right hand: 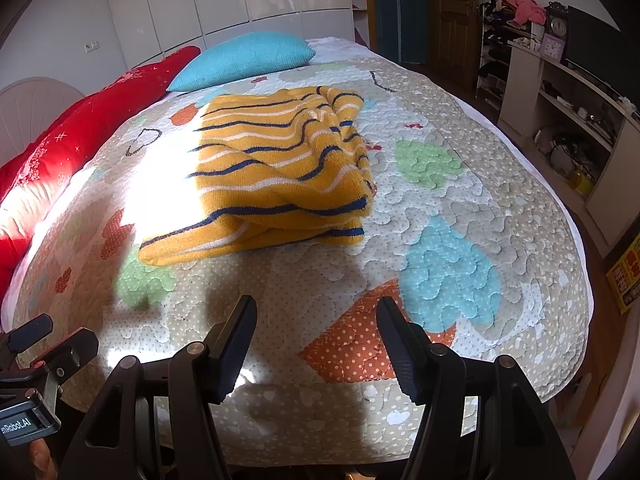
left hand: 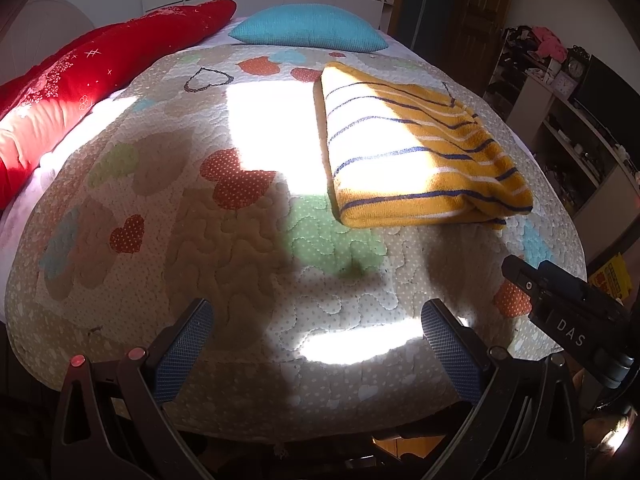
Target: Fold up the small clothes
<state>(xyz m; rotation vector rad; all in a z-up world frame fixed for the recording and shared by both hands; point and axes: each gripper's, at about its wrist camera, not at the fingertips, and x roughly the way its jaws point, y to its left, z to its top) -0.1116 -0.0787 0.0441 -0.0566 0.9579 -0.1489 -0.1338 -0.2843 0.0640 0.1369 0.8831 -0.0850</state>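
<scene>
A yellow knit garment with navy and white stripes (left hand: 416, 148) lies folded into a thick rectangle on the quilted bed cover (left hand: 240, 264); it also shows in the right wrist view (right hand: 276, 176), left of centre. My left gripper (left hand: 316, 320) is open and empty, held above the near edge of the bed, well short of the garment. My right gripper (right hand: 316, 328) is open and empty too, above the near edge of the bed, short of the garment. The right gripper's body (left hand: 568, 312) shows at the right of the left wrist view.
A blue pillow (left hand: 308, 28) and a red duvet (left hand: 80, 88) lie at the far and left sides of the bed. Shelves with clutter (right hand: 568, 128) and a wooden door (right hand: 452, 12) stand to the right. Bright sunlight falls across the quilt.
</scene>
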